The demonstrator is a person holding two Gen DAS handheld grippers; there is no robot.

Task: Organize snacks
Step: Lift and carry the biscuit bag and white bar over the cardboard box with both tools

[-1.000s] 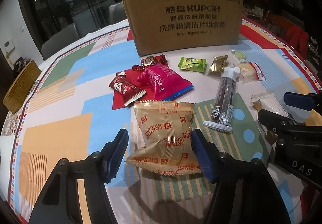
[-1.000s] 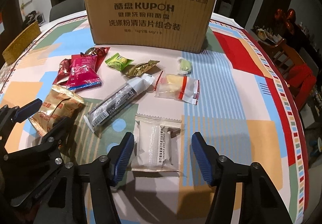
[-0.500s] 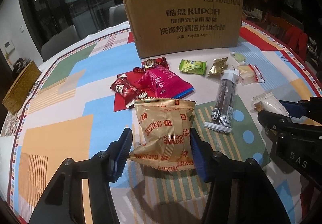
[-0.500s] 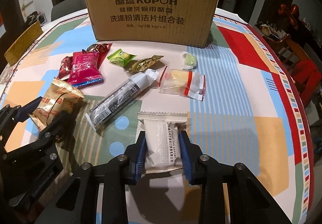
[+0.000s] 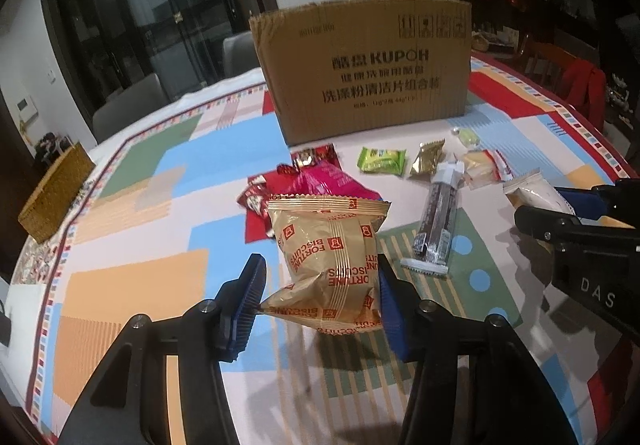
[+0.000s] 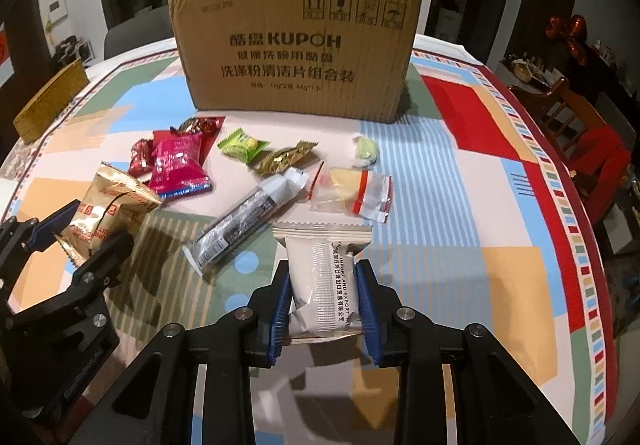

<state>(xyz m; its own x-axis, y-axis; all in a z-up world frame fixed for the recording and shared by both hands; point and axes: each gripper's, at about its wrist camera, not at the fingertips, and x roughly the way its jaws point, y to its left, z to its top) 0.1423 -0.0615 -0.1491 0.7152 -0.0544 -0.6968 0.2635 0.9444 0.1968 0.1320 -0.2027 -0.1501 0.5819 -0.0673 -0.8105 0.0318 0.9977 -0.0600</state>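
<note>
Two tongs grip packets: left tongs (image 5: 320, 301) pinch "FORTUNE BISCUITS" pack (image 5: 328, 261), right tongs (image 6: 323, 305) white packet (image 6: 322, 285); box (image 6: 296, 49) reads "KUPOH".

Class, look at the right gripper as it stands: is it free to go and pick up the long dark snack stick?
Probably not yet. The right gripper is shut on the white snack packet, so its jaws are occupied, though the dark snack stick lies uncovered just to its left.
</note>
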